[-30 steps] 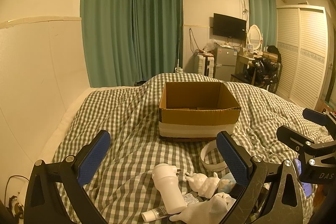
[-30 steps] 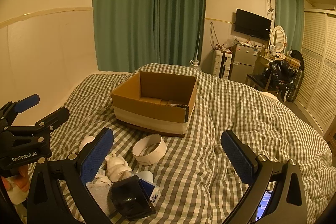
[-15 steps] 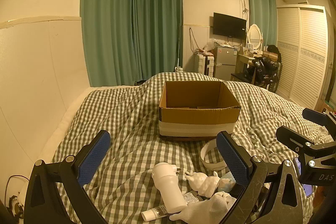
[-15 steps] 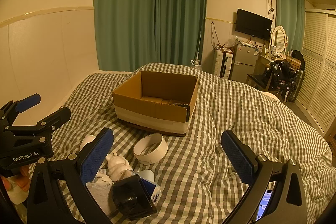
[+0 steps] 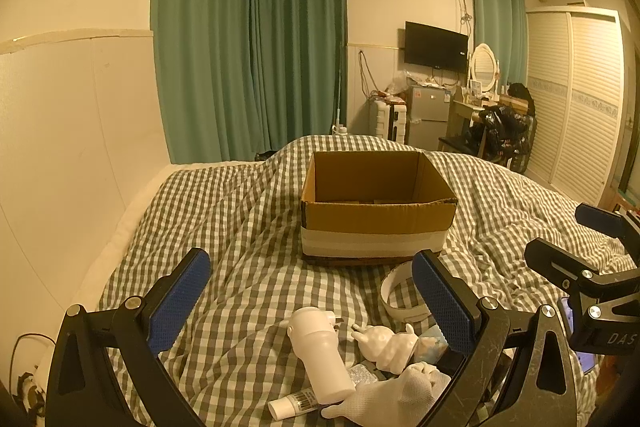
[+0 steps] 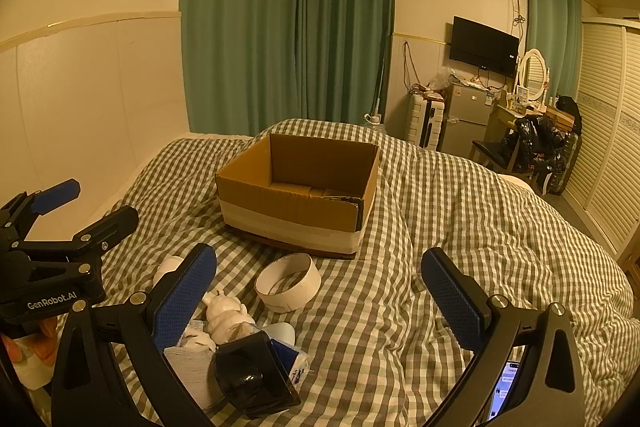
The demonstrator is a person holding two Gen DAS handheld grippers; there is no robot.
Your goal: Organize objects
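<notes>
An open cardboard box (image 5: 378, 205) (image 6: 296, 193) with a white band stands on the checked bed. Near me lies a heap: a white bottle (image 5: 320, 353), a small tube (image 5: 292, 402), a white rabbit figure (image 5: 382, 343) (image 6: 226, 315), a white glove (image 5: 394, 397), a black box-like object (image 6: 252, 373) and a white ring (image 5: 400, 297) (image 6: 289, 281). My left gripper (image 5: 312, 301) (image 6: 80, 201) is open above the heap with nothing between its fingers. My right gripper (image 6: 320, 297) (image 5: 568, 239) is open too, to the right of the heap, holding nothing.
The checked duvet (image 6: 460, 227) is rumpled and slopes off to the right. A padded wall (image 5: 68, 147) runs along the left. A phone screen (image 6: 506, 385) shows at the lower right. A fridge, desk and wardrobe (image 5: 576, 99) stand beyond the bed.
Both grippers have crept slightly forward and stay open. Nothing on the bed has moved.
</notes>
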